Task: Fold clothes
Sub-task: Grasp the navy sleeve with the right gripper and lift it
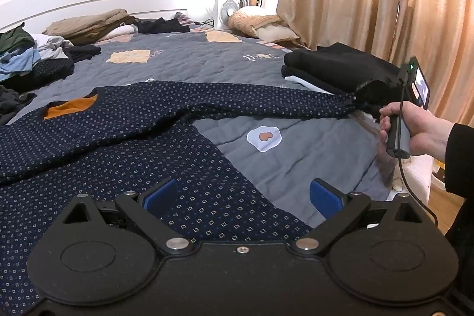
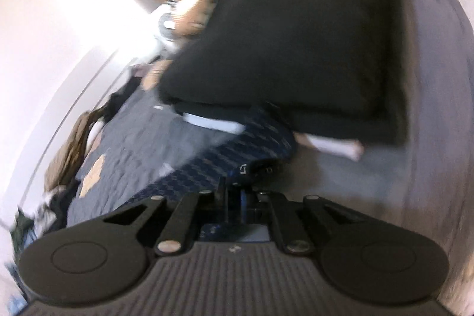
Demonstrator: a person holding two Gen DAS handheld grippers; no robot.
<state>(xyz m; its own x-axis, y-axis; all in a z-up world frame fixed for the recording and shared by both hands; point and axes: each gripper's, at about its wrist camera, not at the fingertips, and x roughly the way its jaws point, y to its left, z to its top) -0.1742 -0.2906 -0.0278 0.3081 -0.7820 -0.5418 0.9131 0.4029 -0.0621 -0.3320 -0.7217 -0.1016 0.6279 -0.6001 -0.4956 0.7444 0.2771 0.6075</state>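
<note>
My right gripper (image 1: 360, 96) pinches the sleeve (image 1: 266, 99) of the sweater (image 1: 124, 144), spread on the bed (image 1: 296, 144). Left fingers (image 1: 160, 194) stand wide, empty. I should carry the sleeve toward 9 o'clock, keeping it taut.

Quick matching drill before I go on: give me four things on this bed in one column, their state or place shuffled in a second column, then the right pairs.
1. right gripper
2. left gripper
3. black folded stack
4. beige pile

A. open above the sweater's hem
B. by the headboard
C. shut on the dotted navy sweater's sleeve end
D. at the bed's curtain-side edge

Pairs: 1-C, 2-A, 3-D, 4-B
</note>
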